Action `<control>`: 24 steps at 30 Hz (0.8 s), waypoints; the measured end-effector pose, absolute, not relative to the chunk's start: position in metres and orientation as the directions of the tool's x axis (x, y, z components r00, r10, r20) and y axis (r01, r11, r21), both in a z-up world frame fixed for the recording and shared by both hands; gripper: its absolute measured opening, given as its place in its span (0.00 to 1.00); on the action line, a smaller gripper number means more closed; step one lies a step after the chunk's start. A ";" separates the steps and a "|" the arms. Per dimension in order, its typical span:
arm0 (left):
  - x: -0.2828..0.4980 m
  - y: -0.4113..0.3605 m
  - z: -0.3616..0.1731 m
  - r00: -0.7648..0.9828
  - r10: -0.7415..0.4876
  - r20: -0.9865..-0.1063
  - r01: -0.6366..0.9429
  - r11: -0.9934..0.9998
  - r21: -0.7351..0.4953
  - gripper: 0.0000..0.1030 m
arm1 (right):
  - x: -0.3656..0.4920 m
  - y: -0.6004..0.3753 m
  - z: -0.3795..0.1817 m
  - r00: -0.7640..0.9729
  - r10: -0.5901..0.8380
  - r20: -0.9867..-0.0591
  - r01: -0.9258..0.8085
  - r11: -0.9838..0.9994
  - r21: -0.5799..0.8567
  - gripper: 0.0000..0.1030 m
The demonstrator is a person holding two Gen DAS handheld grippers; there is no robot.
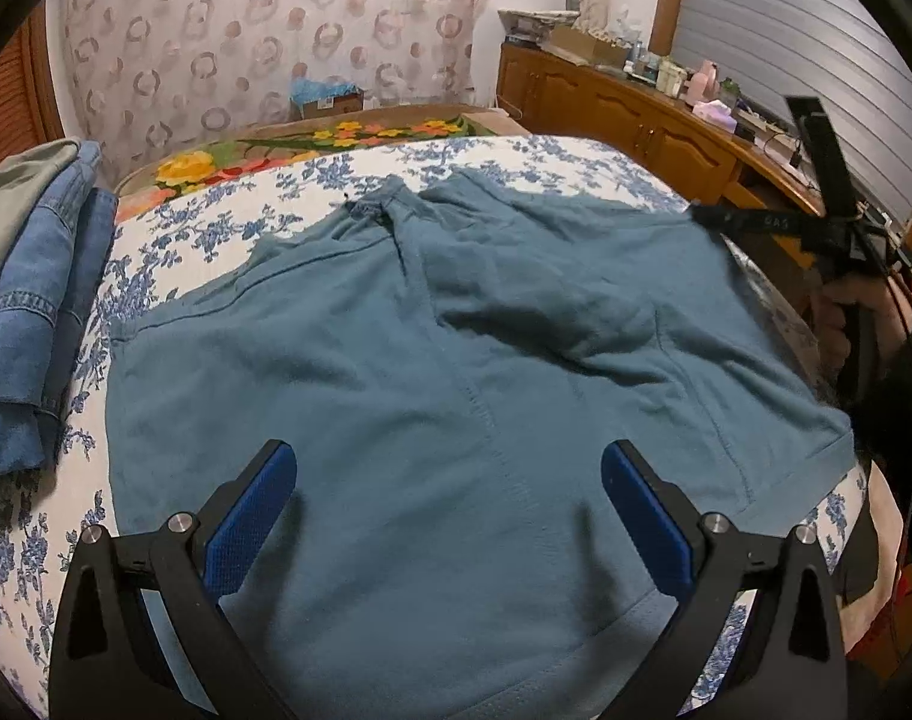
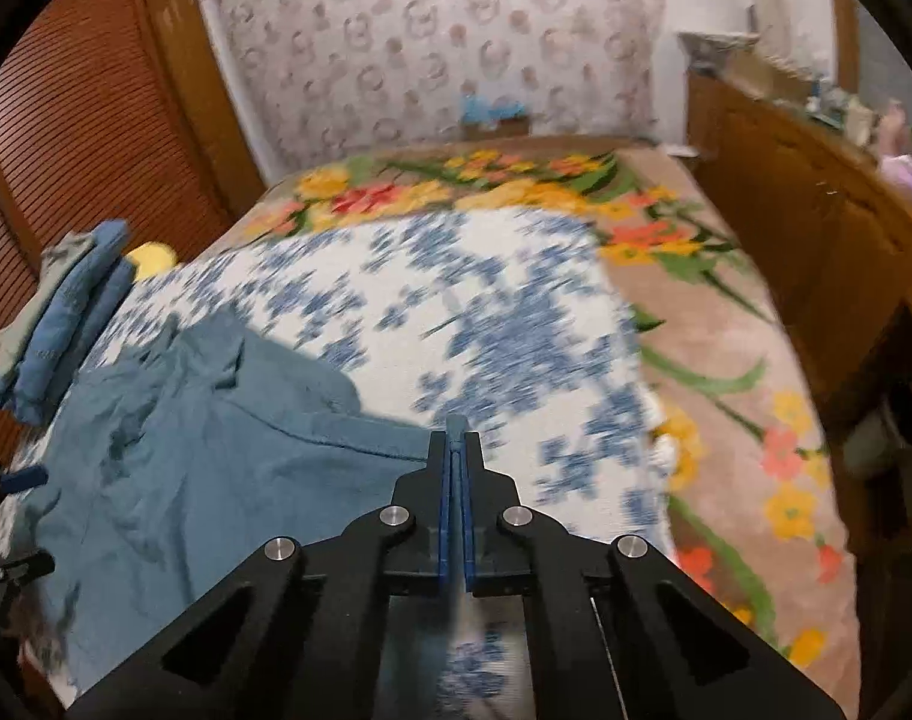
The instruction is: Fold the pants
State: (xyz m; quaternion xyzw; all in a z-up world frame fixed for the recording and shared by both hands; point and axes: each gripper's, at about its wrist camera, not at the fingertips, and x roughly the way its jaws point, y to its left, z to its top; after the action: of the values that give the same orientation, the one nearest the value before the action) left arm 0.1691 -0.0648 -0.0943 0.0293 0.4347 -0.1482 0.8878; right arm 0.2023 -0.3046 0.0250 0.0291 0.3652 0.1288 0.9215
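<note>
My right gripper (image 2: pixel 455 450) pinches the teal pants' (image 1: pixel 432 372) edge on the floral sheet (image 2: pixel 486 312); my left gripper (image 1: pixel 450 516) hovers open above them (touching nothing) — I should lift evenly, keeping the fold flat.

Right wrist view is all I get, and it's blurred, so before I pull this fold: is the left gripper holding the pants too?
Observer: No. The left gripper is open above the pants, with nothing between its jaws.
Operator: Where over them?
Observer: Over the near wide edge, about midway across. The pants lie spread out on the floral sheet.
Operator: Any bunching I can't see?
Observer: A shadowed crease sits right of the centre seam, on the side toward the corner your right gripper pinches.
</note>
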 end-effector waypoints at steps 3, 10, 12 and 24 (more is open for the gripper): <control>0.173 -0.062 -0.100 0.563 -0.233 -0.793 0.278 0.957 -0.084 0.99 | 0.204 -0.316 0.027 0.712 0.212 -0.670 -0.170 0.977 0.129 0.02; 0.176 -0.066 -0.111 0.553 -0.196 -0.809 0.275 0.960 -0.045 0.99 | 0.195 -0.314 0.031 0.697 0.199 -0.689 -0.166 0.979 0.116 0.02; 0.176 -0.069 -0.113 0.559 -0.180 -0.809 0.278 0.960 -0.021 1.00 | 0.196 -0.311 0.035 0.709 0.198 -0.677 -0.168 0.980 0.111 0.04; 0.173 -0.071 -0.114 0.567 -0.167 -0.807 0.272 0.962 -0.008 1.00 | 0.121 -0.268 0.039 0.740 0.281 -0.611 -0.282 0.954 0.097 0.41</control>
State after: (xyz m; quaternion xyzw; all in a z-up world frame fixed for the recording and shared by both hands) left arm 0.1728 -0.0712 -0.1142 0.0586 0.4485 -0.1244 0.8831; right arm 0.1213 -0.2678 0.0392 -0.0010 0.3275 0.1510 0.9327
